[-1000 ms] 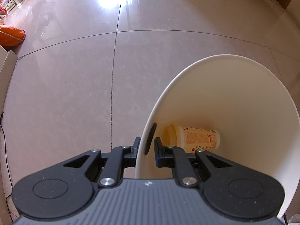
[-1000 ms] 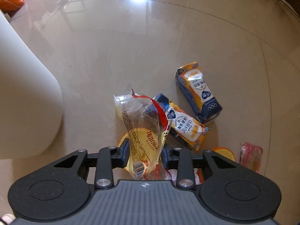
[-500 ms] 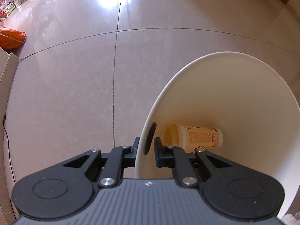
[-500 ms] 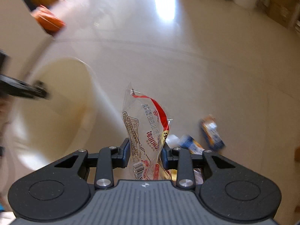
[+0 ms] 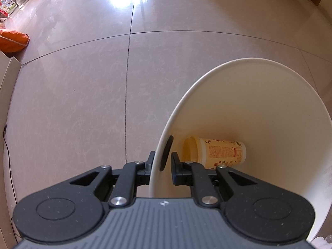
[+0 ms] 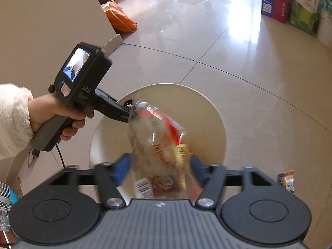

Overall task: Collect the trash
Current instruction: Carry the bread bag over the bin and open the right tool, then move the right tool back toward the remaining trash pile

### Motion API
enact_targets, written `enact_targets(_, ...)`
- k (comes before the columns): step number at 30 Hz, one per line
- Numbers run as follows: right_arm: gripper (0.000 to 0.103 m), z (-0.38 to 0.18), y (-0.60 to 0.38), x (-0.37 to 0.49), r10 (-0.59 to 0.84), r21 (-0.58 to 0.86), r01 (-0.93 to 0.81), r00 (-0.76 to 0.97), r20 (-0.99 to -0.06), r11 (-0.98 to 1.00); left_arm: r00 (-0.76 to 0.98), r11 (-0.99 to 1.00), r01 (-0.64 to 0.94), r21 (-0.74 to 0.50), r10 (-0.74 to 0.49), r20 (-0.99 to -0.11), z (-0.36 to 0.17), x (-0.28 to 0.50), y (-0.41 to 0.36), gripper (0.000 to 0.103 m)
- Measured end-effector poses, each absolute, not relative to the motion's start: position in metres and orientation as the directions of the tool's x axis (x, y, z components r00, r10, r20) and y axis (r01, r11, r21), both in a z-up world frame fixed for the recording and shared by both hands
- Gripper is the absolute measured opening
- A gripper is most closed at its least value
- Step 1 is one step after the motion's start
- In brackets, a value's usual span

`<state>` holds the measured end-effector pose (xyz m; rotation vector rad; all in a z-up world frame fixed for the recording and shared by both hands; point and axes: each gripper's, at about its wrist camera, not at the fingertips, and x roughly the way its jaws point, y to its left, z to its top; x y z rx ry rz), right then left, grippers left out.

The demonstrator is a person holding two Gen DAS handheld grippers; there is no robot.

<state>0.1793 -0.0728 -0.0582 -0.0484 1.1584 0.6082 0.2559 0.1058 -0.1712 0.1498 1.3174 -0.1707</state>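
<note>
Releasing is the step you are in: your right gripper (image 6: pixel 158 166) hangs over the mouth of the cream wastebasket (image 6: pixel 215 124), its jaws opening, and the clear snack wrapper (image 6: pixel 157 145) with red and yellow print sits blurred between them, apparently slipping free rather than pinched. The wrapper is above the basket's opening, nearer the near rim than the far one. Your left gripper (image 5: pixel 160 161) is fully closed on the wastebasket's near-left rim (image 5: pixel 166 128), one finger outside the wall and one inside, tilting the basket towards you so its mouth faces up. In the right wrist view your left hand (image 6: pixel 56 116) shows at the left, in a fluffy white sleeve (image 6: pixel 12 122), holding that gripper's handle. Inside the basket a yellow printed cup (image 5: pixel 217 150) lies on its side at the bottom. On the tiled floor (image 5: pixel 83 95), at the right edge of the right wrist view, part of a blue and yellow carton (image 6: pixel 287 181) waits. Next, judging from this, you should let the wrapper drop clear, keep the rim steady, then swing right and down for the carton.
</note>
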Motion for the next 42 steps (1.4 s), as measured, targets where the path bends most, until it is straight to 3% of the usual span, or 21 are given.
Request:
enact_targets(17,0.078,-0.070,-0.116,0.183,0.377,0.256,-0.368,0.308,-0.873,0.894,0.241,0.976,0.216,0.014,-0.039,-0.970,-0.172,0.256,0.105,0.012)
enact_targets(26,0.081,-0.085,-0.190,0.188,0.294,0.230,-0.206,0.372,-0.880,0.951,0.239,0.977,0.214,0.012,-0.040,-0.970,-0.172,0.257,0.104,0.012)
enact_targets(33,0.088,-0.132,-0.246,0.176,0.213,0.186,-0.106,0.394,-0.894,0.977,0.241,0.976,0.217,0.016,-0.038,-0.970,-0.172,0.256,0.104,0.012)
enact_targets(42,0.089,-0.244,-0.263,0.149,0.125,0.080,-0.148,0.329,-0.936,0.986,0.242,0.976,0.216,0.025,-0.029,-0.970,-0.172,0.255,0.101,0.012)
